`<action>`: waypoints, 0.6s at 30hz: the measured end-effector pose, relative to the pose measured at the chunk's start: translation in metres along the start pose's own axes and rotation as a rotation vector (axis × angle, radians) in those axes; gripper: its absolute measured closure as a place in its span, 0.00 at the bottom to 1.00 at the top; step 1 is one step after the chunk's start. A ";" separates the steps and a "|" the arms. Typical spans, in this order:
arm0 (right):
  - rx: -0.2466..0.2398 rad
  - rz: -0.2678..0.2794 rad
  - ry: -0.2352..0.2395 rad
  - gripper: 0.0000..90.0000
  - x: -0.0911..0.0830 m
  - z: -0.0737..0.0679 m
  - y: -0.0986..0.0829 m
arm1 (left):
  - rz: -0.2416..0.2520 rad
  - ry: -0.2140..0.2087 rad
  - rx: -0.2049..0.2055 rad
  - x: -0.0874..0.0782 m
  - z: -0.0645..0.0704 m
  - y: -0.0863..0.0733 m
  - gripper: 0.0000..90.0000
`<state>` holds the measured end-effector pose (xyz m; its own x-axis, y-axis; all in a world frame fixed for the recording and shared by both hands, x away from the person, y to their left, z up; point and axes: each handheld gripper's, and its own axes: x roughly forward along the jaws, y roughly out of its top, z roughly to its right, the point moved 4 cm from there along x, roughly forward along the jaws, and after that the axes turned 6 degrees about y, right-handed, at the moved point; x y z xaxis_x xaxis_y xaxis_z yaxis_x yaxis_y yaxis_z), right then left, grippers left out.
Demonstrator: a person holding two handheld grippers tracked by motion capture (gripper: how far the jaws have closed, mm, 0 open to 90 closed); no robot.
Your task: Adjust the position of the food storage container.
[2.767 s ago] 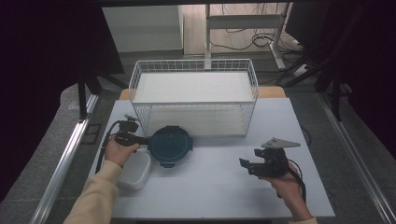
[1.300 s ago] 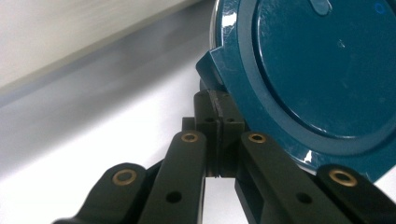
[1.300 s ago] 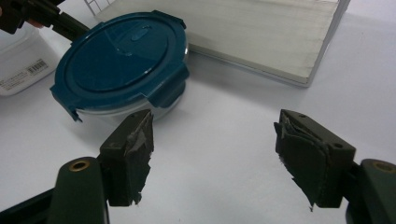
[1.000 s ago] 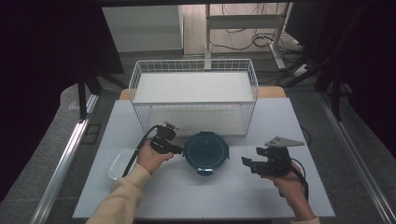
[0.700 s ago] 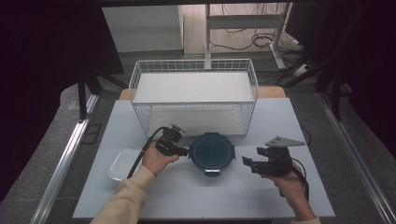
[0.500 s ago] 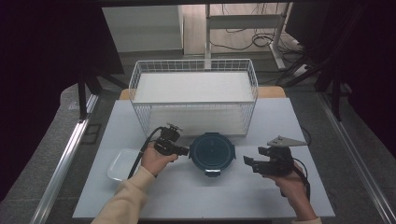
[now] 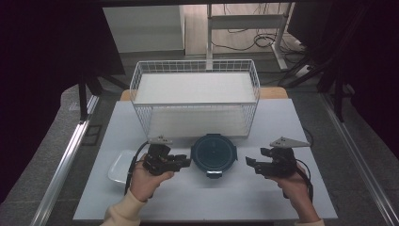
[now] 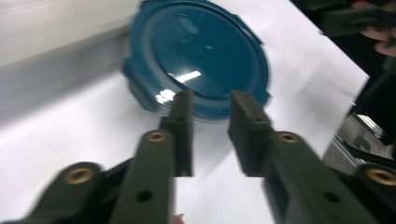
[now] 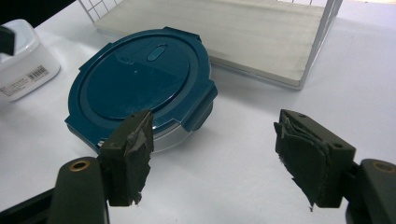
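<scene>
Near the middle of the white table (image 7: 282, 117), just in front of the wire basket (image 7: 195, 96), sits a round container with a dark teal lid (image 7: 214, 153), resting flat on the tabletop. To its left the left gripper (image 7: 184, 162) points at it, jaws a little apart with nothing between them; in the left gripper view the fingertips (image 8: 184, 100) sit just short of the container's near rim, though whether they touch it I cannot tell. Off to the right, the right gripper (image 7: 249, 162) is held near the container but clear of it, jaws spread wide and empty. Farther left, behind the left hand (image 7: 146, 181), a white rectangular tub (image 7: 120, 165) lies on the table.
</scene>
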<state>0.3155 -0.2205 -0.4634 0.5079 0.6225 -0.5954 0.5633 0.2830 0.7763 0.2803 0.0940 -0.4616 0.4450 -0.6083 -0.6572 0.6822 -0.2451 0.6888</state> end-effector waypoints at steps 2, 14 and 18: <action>-0.001 -0.002 -0.001 0.31 0.001 0.000 0.000 | 0.004 0.006 0.004 0.000 0.007 -0.004 0.60; -0.026 0.011 0.039 0.26 0.000 -0.005 0.000 | 0.017 0.033 -0.030 0.013 0.019 -0.024 0.20; -0.036 0.006 0.061 0.26 0.003 -0.009 -0.001 | 0.017 0.018 -0.063 0.016 0.013 -0.026 0.18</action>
<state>0.3107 -0.2125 -0.4645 0.4698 0.6672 -0.5780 0.5358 0.3048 0.7874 0.2628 0.0808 -0.4860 0.4671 -0.5983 -0.6510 0.7094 -0.1859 0.6798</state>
